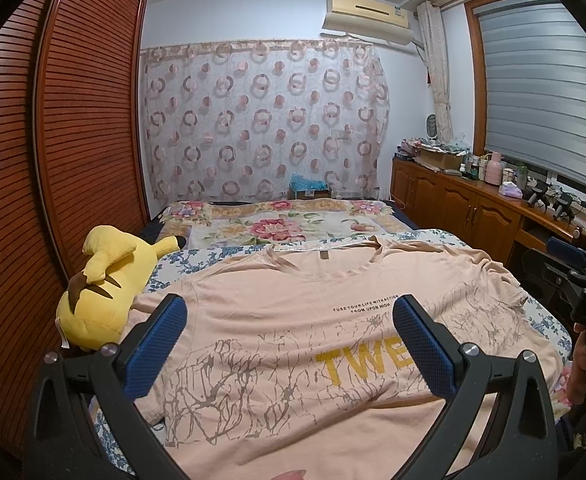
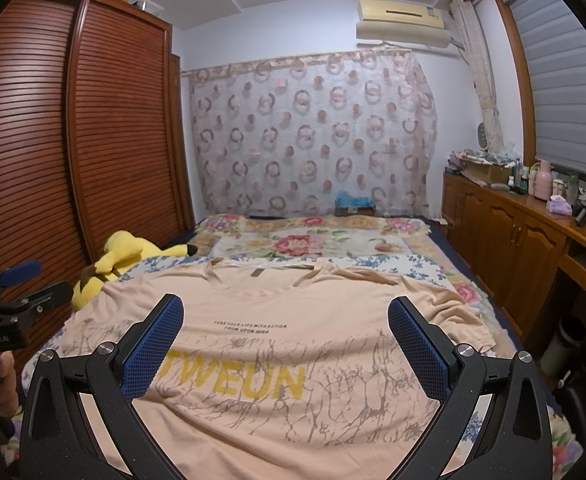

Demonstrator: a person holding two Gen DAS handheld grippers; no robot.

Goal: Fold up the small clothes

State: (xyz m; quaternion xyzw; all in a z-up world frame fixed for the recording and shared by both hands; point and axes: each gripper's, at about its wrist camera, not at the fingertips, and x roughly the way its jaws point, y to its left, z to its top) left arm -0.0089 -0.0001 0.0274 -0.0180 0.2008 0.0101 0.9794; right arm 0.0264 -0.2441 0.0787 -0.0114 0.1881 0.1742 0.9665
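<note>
A peach T-shirt point(image 1: 293, 320) with yellow letters and a grey crackle print lies spread flat, front up, on the bed, collar at the far side. It also shows in the right wrist view point(image 2: 277, 320). My left gripper point(image 1: 289, 312) is open and empty, held above the shirt's lower left part. My right gripper point(image 2: 285, 316) is open and empty, held above the shirt's lower right part. The right gripper's body shows at the right edge of the left wrist view point(image 1: 573, 276). The left gripper's body shows at the left edge of the right wrist view point(image 2: 9, 300).
A yellow plush toy point(image 1: 105, 288) lies at the bed's left edge beside the shirt's left sleeve. A floral blanket point(image 1: 285, 224) covers the far bed. A slatted wooden wardrobe point(image 1: 73, 140) stands left. A wooden cabinet point(image 1: 473, 208) with bottles runs along the right.
</note>
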